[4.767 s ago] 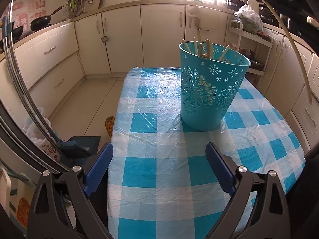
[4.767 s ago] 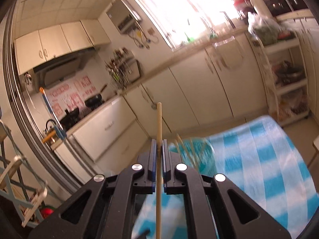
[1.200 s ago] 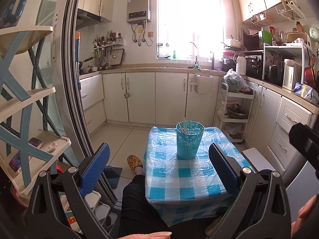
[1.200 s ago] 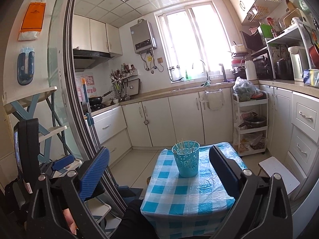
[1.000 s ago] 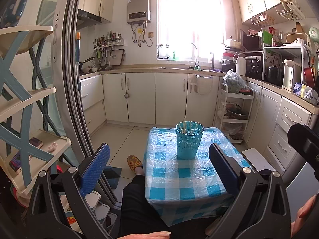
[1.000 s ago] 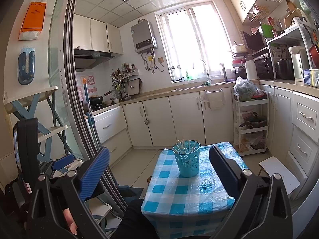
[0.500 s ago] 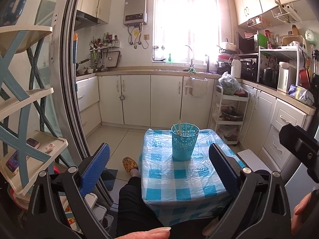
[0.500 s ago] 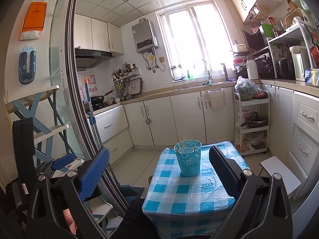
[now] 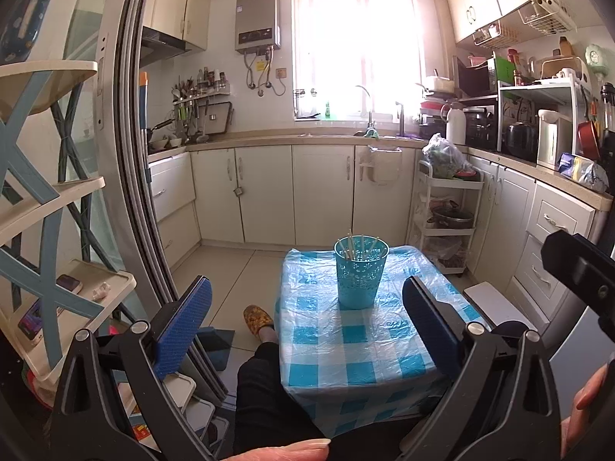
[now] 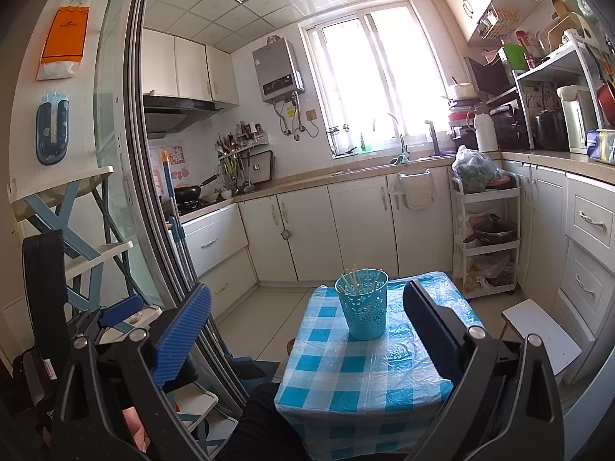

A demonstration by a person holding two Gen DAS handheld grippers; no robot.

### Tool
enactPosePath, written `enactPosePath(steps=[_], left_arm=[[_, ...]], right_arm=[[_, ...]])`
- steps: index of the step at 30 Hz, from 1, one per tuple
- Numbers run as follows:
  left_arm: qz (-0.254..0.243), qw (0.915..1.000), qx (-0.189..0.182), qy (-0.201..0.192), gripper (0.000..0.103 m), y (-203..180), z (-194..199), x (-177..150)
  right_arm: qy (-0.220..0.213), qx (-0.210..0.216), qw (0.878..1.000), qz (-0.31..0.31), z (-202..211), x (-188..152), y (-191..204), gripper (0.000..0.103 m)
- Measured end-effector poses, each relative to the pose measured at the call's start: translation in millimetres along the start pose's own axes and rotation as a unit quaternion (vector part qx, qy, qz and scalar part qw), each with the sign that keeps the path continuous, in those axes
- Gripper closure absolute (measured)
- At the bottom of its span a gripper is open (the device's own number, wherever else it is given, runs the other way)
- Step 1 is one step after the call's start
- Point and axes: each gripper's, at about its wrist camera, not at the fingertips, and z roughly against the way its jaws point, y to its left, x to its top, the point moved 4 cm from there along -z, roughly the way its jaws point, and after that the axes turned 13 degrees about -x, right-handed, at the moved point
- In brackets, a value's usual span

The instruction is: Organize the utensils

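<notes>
while both tools gape empty, left tool [image 9: 305, 317], right tool [image 10: 307, 320], chopsticks [image 10: 355, 278] in teal basket [image 10: 363, 309] far ahead

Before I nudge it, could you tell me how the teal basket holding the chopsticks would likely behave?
The teal basket looks like thin perforated plastic, so probably light. It is tall with a narrower base, so it may tip. The plastic table cover looks slick, so it could slide.

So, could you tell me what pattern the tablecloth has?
Blue and white checks on the tablecloth, clearest in the right wrist view.
</notes>
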Motion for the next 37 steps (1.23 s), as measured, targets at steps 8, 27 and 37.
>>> enactPosePath(steps=[8,27,37], left_arm=[[-0.002,1.0,0.004,0.005,0.008,-1.1,-3.9,-0.9],[0.03,0.9988,0.005,0.038,0.008,17.7,-41.4,-12.3],[0.032,0.9897,0.02,0.138,0.008,36.4,-143.6,-44.5]], right_arm=[[0.005,-0.001,1.0,-0.003,-3.4,-0.5,0.8,0.007],[0.015,-0.014,1.0,0.001,-22.8,-5.9,-1.4,0.007],[0.1,-0.084,0.991,0.003,-134.3,-42.9,-38.4,0.007]])
